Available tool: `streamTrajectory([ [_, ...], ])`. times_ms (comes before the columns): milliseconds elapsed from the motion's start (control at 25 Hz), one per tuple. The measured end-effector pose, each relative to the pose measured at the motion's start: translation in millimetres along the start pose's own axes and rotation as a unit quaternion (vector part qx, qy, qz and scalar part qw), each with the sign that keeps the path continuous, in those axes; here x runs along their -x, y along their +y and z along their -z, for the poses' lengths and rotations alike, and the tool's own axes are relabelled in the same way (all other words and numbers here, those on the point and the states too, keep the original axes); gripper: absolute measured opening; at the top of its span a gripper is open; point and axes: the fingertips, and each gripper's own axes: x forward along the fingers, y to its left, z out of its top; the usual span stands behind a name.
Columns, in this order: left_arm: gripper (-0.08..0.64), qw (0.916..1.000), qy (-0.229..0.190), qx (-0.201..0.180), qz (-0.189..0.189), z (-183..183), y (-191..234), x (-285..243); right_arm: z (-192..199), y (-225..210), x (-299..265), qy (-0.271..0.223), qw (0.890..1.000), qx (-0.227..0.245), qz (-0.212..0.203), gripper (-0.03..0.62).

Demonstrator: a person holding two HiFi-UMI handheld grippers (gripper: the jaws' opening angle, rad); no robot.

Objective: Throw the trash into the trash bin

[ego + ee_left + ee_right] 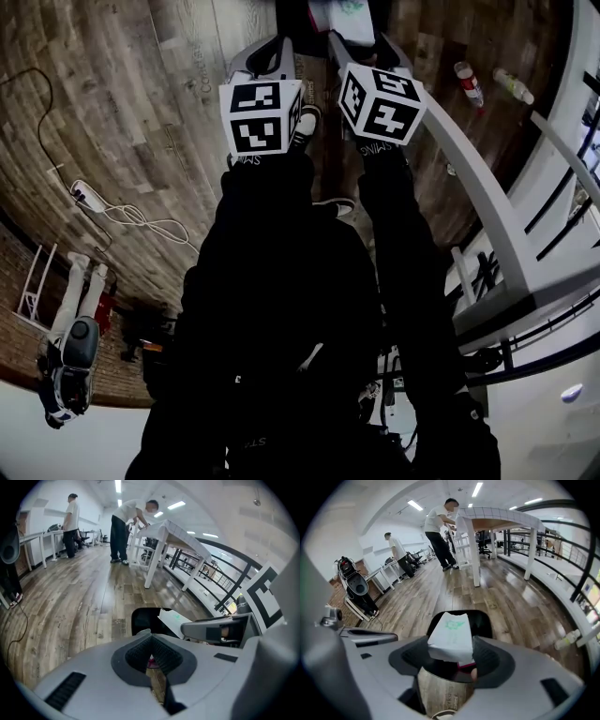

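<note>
We see a white paper bag printed green, a black trash bin, and a brown wood-grain floor.

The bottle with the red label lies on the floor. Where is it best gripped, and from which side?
Grip the bottle at its red-labelled middle, from straight above, jaws across its narrow width: it lies on its side on the floor, so both long sides seem free. The right hand-held gripper holds a white packet, so the left hand-held gripper probably suits better.

Wood-plank floor, white table
</note>
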Motion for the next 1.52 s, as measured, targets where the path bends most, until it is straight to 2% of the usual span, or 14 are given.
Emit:
streamTrajectory([
  [480,0.0,0.9999,0.004,0.01,-0.011,14.9,18.1,1.7,-1.3,1.9,-22.3,-0.007,1.0,-0.01,-0.012,0.311],
  [800,0.0,0.9999,0.0,0.006,-0.01,5.8,15.2,14.3,-6.7,8.3,-4.1,-0.01,1.0,-0.011,-0.013,0.311],
  [1040,0.0,0.9998,-0.017,0.002,-0.005,-17.0,-4.7,37.9,-24.7,14.1,38.7,-0.03,0.999,-0.014,-0.017,0.307],
  [1520,0.0,0.9989,-0.047,-0.001,0.003,-75.8,-61.0,141.5,-78.1,48.2,178.0,-0.084,0.996,-0.017,-0.002,0.082],
])
